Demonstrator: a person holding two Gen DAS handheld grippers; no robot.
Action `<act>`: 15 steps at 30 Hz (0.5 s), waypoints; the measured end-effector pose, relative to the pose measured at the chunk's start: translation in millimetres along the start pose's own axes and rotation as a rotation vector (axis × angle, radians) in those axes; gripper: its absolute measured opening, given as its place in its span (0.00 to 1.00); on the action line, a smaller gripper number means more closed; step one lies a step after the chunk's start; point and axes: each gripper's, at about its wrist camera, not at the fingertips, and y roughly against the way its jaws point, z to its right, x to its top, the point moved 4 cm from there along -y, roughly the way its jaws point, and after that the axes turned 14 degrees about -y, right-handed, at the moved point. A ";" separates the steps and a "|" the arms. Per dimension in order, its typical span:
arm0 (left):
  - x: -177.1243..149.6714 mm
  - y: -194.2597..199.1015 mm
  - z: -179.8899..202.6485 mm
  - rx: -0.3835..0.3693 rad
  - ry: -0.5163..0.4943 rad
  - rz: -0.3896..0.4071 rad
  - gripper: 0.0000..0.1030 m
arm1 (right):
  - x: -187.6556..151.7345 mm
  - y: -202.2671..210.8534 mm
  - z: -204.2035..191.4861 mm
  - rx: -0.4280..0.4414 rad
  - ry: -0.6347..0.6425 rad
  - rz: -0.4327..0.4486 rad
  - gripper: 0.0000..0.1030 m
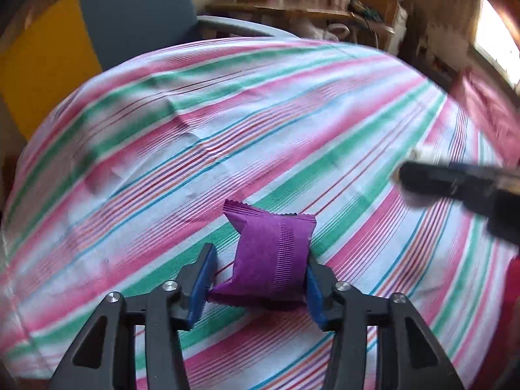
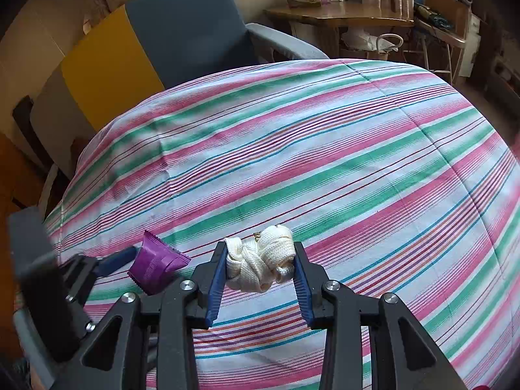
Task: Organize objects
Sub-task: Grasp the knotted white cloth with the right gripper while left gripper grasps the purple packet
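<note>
— Left gripper (image 1: 258,255) down over the purple packet (image 1: 269,256), jaws narrowed around it. One blue pad flush against its side, the other meeting only the crimped corner. Counted as a grip, though a light one.

— Packet's place?

— Between those pads, low over the striped cloth (image 1: 227,130), near edge of the table. Tilted up on one end in the right wrist view. Cannot tell whether lifted clear or resting on the cloth.

— Right side?

— Right gripper (image 2: 260,245) clamped narrow on a white woven bundle (image 2: 263,260), held just above the cloth, close beside the packet. Knotted, soft, bulging past the pads. Something small and gold-coloured tucked on top, too small to name.

— Step in hand?

— Pick-up, by the look of it: both items taken, neither placed.

— Next move?

— Probably firming the left grip before lifting, since a corner hold on a slippery wrapper could twist out. Then carrying both to wherever they belong. No bin or tray visible in either view, so no telling the destination. Only bare cloth ahead, blue chair (image 2: 188,32) beyond.
</note>
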 end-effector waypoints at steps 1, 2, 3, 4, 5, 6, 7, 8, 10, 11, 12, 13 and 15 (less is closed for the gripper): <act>-3.8 5.2 -1.6 0.001 0.018 0.013 0.48 | -1.0 -1.4 -0.5 -0.002 0.006 -0.003 0.37; -8.6 12.2 -2.6 0.001 0.033 0.028 0.48 | -2.1 -3.5 -1.5 -0.004 0.016 -0.009 0.37; -16.6 24.3 -3.7 0.002 0.057 0.050 0.47 | -3.2 -5.8 -2.7 -0.006 0.027 -0.014 0.37; -22.9 33.3 -4.5 0.006 0.075 0.060 0.47 | -4.5 -7.9 -4.1 -0.009 0.038 -0.019 0.37; -29.6 42.7 -4.9 0.008 0.092 0.067 0.47 | -6.1 -9.4 -6.4 -0.005 0.051 -0.024 0.37; -38.7 55.4 -5.6 0.003 0.113 0.083 0.47 | -8.0 -10.2 -9.9 0.009 0.066 -0.029 0.37; -47.2 66.4 -4.7 0.006 0.126 0.093 0.47 | -10.4 -10.9 -14.4 0.022 0.085 -0.037 0.37; -53.2 75.3 -2.8 0.017 0.130 0.095 0.47 | -14.5 -12.0 -20.5 0.039 0.113 -0.048 0.37; -67.7 97.5 -1.9 0.056 0.140 0.111 0.47 | -25.9 -15.6 -34.6 0.060 0.180 -0.077 0.37; -75.2 109.2 -2.2 0.069 0.147 0.118 0.47 | -33.1 -18.1 -42.4 0.073 0.219 -0.095 0.37; -81.8 119.8 -2.8 0.083 0.153 0.122 0.47 | -41.2 -20.7 -50.0 0.085 0.256 -0.111 0.37; -87.6 127.9 -2.8 0.098 0.159 0.126 0.47 | -48.2 -23.2 -56.2 0.091 0.284 -0.124 0.37; -102.1 146.2 -6.0 0.135 0.176 0.138 0.47 | -64.1 -27.9 -68.9 0.108 0.344 -0.149 0.37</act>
